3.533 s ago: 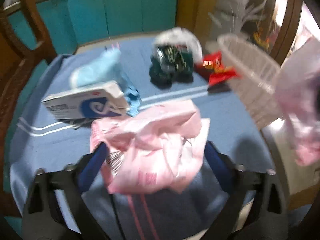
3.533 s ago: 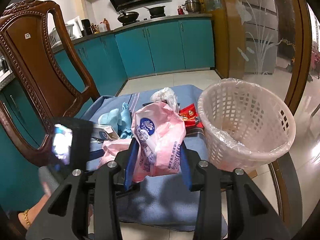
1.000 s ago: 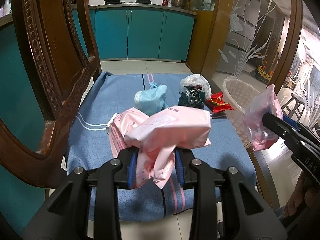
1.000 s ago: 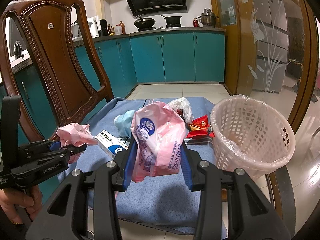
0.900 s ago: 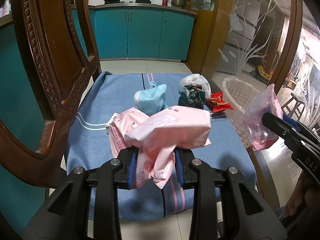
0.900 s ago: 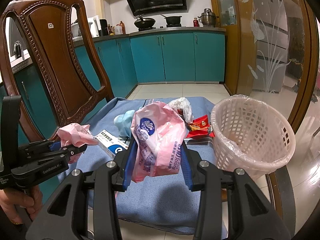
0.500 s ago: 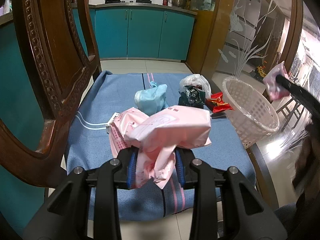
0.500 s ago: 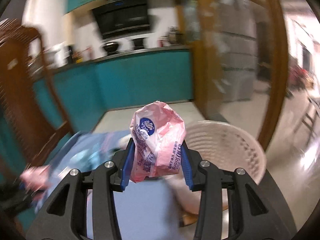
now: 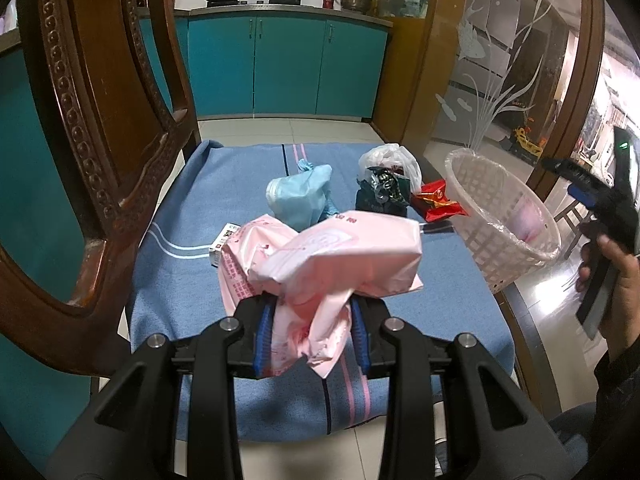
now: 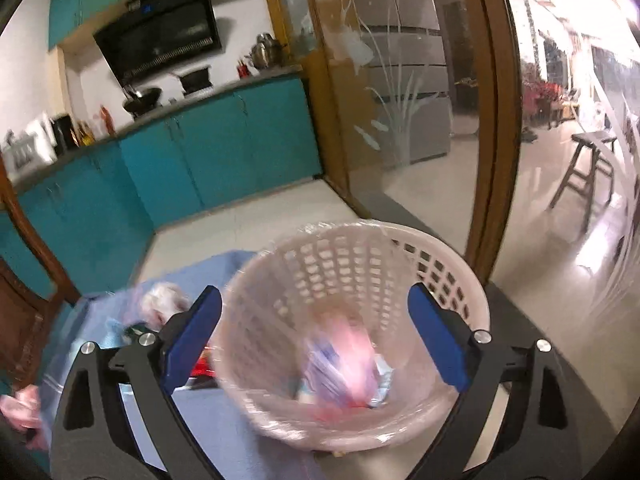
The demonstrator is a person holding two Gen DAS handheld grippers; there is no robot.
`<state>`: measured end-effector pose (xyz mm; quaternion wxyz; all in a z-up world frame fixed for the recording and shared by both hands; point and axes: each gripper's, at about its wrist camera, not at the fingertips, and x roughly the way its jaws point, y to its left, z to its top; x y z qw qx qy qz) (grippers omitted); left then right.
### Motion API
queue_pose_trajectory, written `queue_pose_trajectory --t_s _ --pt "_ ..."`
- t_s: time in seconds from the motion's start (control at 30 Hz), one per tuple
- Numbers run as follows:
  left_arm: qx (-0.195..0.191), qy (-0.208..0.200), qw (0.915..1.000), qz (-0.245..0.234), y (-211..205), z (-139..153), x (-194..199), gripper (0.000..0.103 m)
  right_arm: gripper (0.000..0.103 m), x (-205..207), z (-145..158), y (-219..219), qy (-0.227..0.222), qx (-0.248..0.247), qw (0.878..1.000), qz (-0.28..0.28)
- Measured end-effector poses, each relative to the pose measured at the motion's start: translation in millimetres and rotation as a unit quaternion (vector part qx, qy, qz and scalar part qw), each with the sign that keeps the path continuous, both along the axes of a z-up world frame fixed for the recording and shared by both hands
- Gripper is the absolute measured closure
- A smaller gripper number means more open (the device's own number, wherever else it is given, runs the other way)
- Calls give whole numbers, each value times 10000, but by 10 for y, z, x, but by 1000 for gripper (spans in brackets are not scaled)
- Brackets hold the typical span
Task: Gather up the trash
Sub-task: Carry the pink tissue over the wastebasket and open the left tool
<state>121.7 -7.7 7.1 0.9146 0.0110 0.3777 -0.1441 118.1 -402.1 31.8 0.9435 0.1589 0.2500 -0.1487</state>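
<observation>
My left gripper (image 9: pixel 309 338) is shut on a crumpled pink plastic bag (image 9: pixel 320 264) and holds it above the near part of the blue cloth (image 9: pixel 192 216). My right gripper (image 10: pixel 316 340) is open and empty, just above the white lattice basket (image 10: pixel 400 256). A pink printed bag (image 10: pixel 348 364) lies inside the basket, blurred. The basket (image 9: pixel 472 184) also shows at the right in the left wrist view, with the right gripper (image 9: pixel 568 172) over it.
On the cloth lie a light blue bag (image 9: pixel 300 196), a dark wrapper bundle with a white bag (image 9: pixel 384 188), a red wrapper (image 9: pixel 438 200) and a small box (image 9: pixel 224 242). A carved wooden chair back (image 9: pixel 100 140) stands at the left. Glass partition at the right.
My right gripper moved over the basket, opened and let go of the pink printed bag, which now lies in the basket. My left gripper has stayed still with its bag.
</observation>
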Motion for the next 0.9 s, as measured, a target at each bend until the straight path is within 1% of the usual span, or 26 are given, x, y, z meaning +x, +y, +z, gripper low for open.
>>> queue_pose_trajectory --t_s 0.07,0.1,0.2,0.27,0.3,0.4,0.43,0.57,0.63,0.77,0.83,0.9 --pt "14 -6 10000 -8 -12 -3 0 70 8 -152 132 23 -315 87 9995 -15" --pt "33 -15 10000 -24 -27 -6 -4 70 4 -281 214 30 -559 156 9983 -56" --pt "82 -23 9999 -106 -70 -23 0 70 3 -611 369 21 -1165 410 9920 -250" --pt "76 -25 9997 -252 -151 -32 18 70 3 -762 442 11 -1488 573 9866 -357" --pt "85 -45 9994 -346 -219 -27 38 71 3 -781 463 -9 -1572 582 9851 -387" --pt "193 -131 9976 -650 -569 25 111 71 3 -746 465 -72 -1537 538 9857 -433" --pt "188 -158 9962 -840 -742 62 133 72 3 -758 449 -113 -1549 583 9849 -516" --pt "153 -301 9871 -1563 -1512 266 237 72 3 -890 406 -331 -1661 868 9778 -934" --pt "57 -343 9816 -1880 -1946 387 318 71 3 -936 380 -415 -1734 963 9743 -1065" --pt "-7 -359 9732 -2271 -2655 496 505 71 3 -1111 393 -532 -2001 993 9653 -1351" --pt "34 -270 9718 -2341 -2928 465 601 71 3 -1143 380 -584 -2012 1042 9637 -1410" --pt "-34 -176 9714 -2367 -3074 422 661 70 3 -1135 360 -627 -1959 1085 9645 -1396"
